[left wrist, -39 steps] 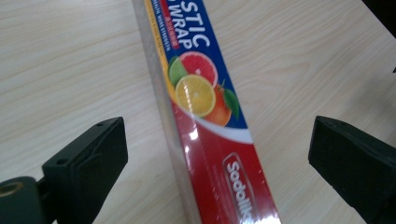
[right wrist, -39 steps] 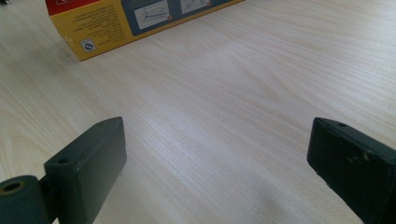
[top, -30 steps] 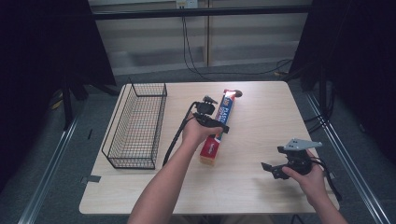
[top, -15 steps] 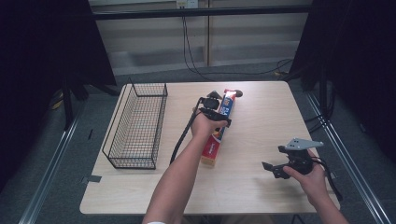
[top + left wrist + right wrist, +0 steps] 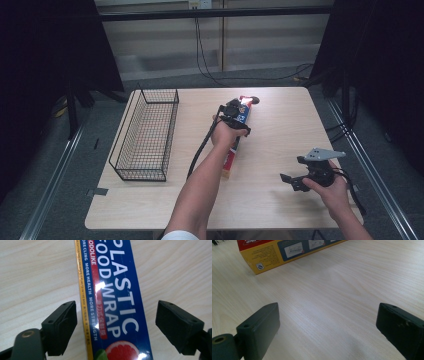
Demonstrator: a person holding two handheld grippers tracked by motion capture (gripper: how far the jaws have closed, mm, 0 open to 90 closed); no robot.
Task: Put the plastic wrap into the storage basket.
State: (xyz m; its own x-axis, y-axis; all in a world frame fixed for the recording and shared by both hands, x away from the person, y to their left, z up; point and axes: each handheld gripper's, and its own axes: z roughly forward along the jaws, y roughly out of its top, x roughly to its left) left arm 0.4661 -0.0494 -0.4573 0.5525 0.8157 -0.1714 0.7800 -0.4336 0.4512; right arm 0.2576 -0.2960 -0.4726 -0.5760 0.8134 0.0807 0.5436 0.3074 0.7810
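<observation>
A pale wooden surface [image 5: 280, 115] carries a wire basket [image 5: 147, 132] at its left and a long plastic wrap box [image 5: 112, 302] at centre. The left tool [image 5: 115, 322] hangs over the box, jaws apart astride it. The right tool [image 5: 300, 177] waits well apart, jaws wide.

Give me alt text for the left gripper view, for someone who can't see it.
A long blue cardboard box printed "PLASTIC FOOD WRAP" in white letters, with a yellow side edge, lies on a pale wooden table. The left tongs are open, one black jaw on each side of the box, neither touching it.
</observation>
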